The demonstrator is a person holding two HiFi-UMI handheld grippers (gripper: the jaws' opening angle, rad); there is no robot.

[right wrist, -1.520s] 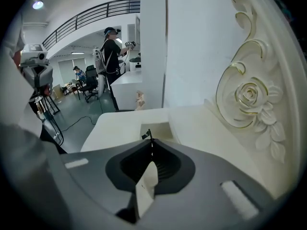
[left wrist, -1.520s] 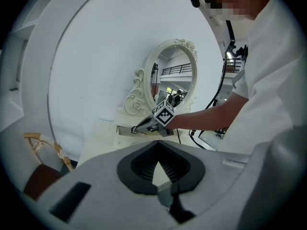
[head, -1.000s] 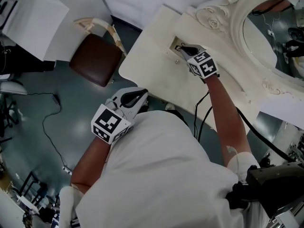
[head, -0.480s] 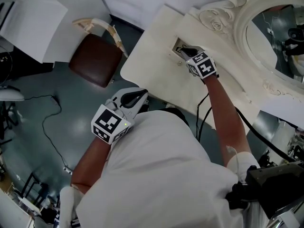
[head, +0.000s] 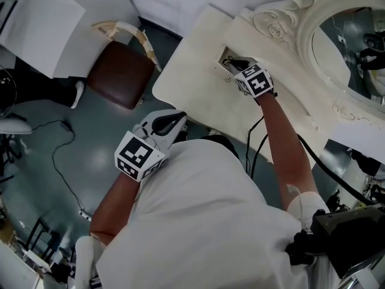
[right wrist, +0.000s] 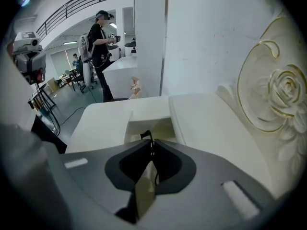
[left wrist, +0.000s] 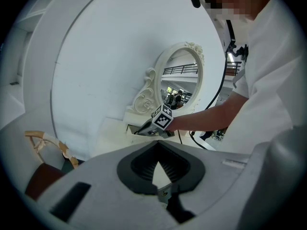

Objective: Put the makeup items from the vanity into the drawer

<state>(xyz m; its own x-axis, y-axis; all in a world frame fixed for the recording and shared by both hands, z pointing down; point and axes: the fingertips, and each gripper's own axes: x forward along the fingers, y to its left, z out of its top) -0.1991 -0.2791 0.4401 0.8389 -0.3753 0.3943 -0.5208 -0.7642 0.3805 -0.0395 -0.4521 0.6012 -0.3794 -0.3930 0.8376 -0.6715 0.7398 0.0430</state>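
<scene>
Head view: my right claw (head: 231, 62) at the open drawer (head: 221, 55) of the vanity (head: 192, 83); left claw (head: 180, 118) well back from the drawer, spare. Left gripper view: jaws closed, empty. Right gripper view: jaws clenched on a thin dark makeup item (right wrist: 145, 135), over the drawer, presumably for release.

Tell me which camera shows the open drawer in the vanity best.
The right gripper view: it looks straight into the drawer from close up, showing its walls. The head view shows the opening from above, partly covered by the right gripper. The left gripper view shows it small and far off.
</scene>
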